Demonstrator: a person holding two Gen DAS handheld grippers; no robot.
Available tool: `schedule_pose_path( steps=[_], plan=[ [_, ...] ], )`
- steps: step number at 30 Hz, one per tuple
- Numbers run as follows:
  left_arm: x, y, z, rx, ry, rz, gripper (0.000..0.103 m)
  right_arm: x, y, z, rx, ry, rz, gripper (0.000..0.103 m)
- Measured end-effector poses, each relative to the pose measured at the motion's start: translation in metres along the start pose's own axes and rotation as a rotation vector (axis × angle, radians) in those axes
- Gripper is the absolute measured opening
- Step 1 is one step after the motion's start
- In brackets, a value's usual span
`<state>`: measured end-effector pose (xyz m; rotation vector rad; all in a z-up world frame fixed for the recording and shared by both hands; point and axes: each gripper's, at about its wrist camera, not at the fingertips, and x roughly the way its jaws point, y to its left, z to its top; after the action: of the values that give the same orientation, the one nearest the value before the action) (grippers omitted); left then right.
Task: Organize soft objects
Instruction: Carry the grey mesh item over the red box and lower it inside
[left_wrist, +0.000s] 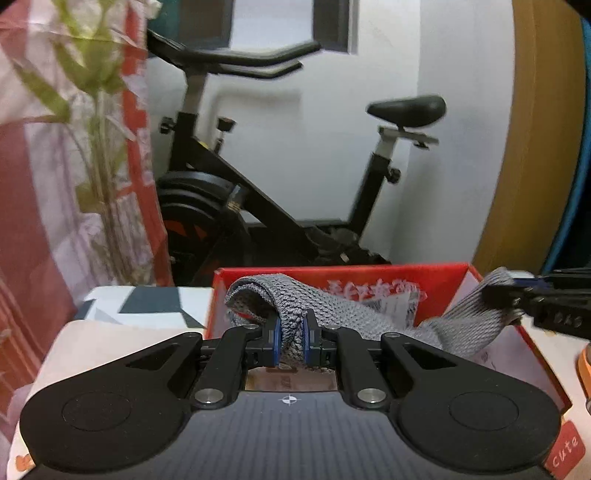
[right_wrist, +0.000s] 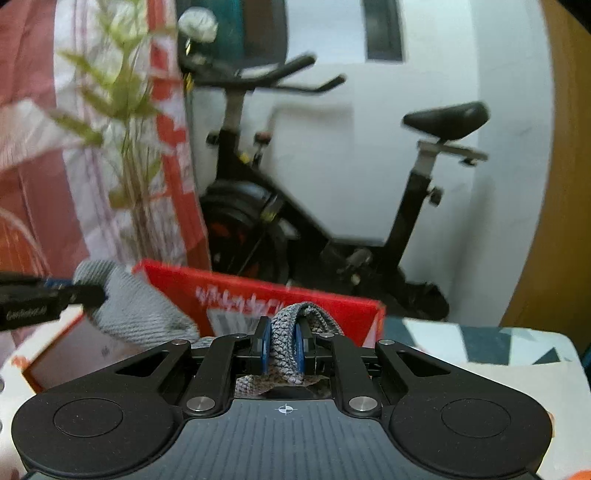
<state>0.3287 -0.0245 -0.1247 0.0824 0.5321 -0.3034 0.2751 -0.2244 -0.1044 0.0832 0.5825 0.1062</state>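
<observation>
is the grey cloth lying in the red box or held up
Held up: the left claw and right claw each pinch an end of the grey cloth, which hangs over the open red box.

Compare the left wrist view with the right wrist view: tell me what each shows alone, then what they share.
Only the left wrist view shows the "cute" label and the left gripper gripping the grey knitted cloth up close. Only the right wrist view shows the white flower above the plant. Both show the red box, the exercise bike, and each gripper shut on that cloth.
</observation>
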Motion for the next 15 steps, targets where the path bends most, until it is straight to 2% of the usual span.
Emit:
schedule_pose_path(
  steps=[4, 7, 10, 15],
  plan=[
    [0.019, 0.0, -0.006, 0.029, 0.047, 0.0, 0.012, 0.028, 0.011, -0.004, -0.088, 0.115, -0.005, 0.012],
    [0.032, -0.001, -0.009, 0.074, 0.072, -0.012, 0.012, 0.04, 0.013, -0.005, -0.094, 0.13, -0.031, 0.012],
    [0.041, -0.003, -0.009, 0.103, 0.116, -0.059, 0.012, 0.051, 0.016, -0.01, -0.104, 0.161, -0.05, 0.012],
    [0.049, -0.003, -0.01, 0.118, 0.18, -0.107, 0.012, 0.059, 0.018, -0.012, -0.134, 0.199, -0.04, 0.012]
  ],
)
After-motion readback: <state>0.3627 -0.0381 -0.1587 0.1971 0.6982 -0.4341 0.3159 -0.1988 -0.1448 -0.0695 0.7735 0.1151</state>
